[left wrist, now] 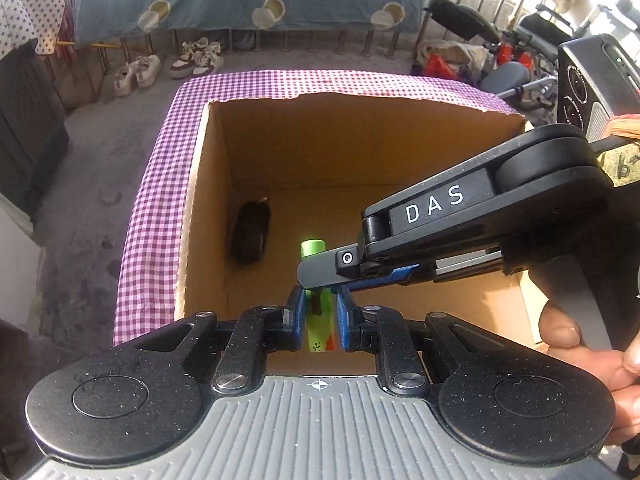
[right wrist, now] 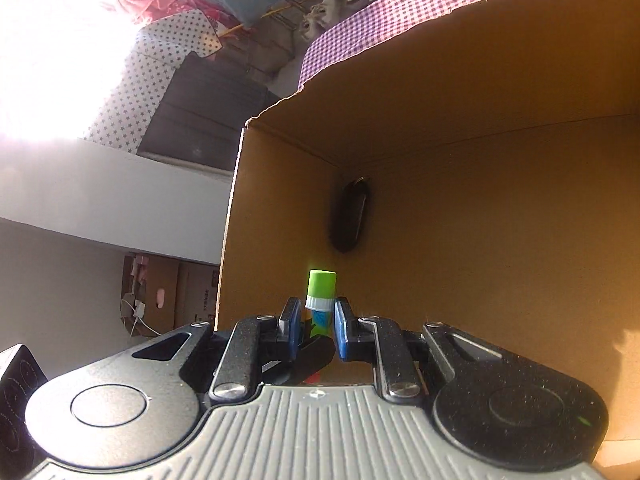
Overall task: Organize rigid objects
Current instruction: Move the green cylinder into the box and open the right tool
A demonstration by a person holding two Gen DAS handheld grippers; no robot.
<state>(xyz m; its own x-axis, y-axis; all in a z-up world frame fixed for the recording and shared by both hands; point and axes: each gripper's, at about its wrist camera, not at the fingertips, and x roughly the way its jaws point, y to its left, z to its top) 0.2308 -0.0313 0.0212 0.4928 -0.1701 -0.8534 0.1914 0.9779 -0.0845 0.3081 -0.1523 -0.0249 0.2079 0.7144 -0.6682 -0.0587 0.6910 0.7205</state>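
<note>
Between your left gripper's (left wrist: 319,314) blue pads sits the lower body of a slim green plastic tube with a bright green cap (left wrist: 316,300), clamped nearly shut on it, while your right gripper (right wrist: 316,326), reaching across from the right, pinches the same tube just below the cap, its jaws also narrow and closed on it. Both hold it above the open brown cardboard box (left wrist: 256,136), tilted down toward the box floor. Farther in, a dark oval object (left wrist: 250,236) lies on the bottom near the left wall. Beyond the box, the purple-and-white checked cloth (left wrist: 156,200) covers the table. With two grips on one thin tube, pulling your hands apart or twisting unevenly could pop the cap or wrench it loose; letting go from this height could make it bounce against the dark object.
</note>
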